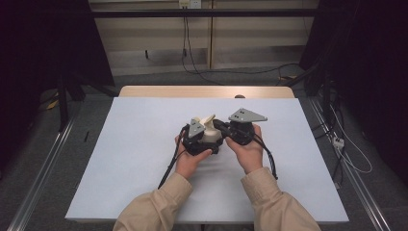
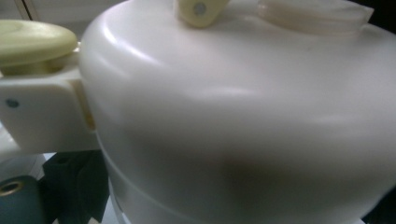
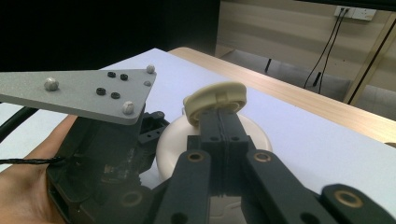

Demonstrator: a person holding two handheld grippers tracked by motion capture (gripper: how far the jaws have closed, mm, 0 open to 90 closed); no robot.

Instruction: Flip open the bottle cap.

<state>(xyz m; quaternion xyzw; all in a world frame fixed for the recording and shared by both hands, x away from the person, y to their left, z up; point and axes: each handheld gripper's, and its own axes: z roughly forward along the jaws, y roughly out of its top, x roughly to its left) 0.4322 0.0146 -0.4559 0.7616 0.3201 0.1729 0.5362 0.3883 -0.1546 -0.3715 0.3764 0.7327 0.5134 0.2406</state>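
1. The table (image 1: 144,159) has a pale blue top, and both hands work near its middle.
2. A white pot (image 1: 210,136) sits there between the two grippers; in the left gripper view its rounded wall (image 2: 243,121) is pressed close to the lens.
3. The left gripper (image 1: 199,139) hugs the pot's near side; I cannot tell whether its jaws grip it.
4. The right gripper (image 3: 223,122) comes in from the right, jaws pressed together with nothing between them, tips against the cream knob (image 3: 215,99).
5. That knob stands tilted above the pot's lid.
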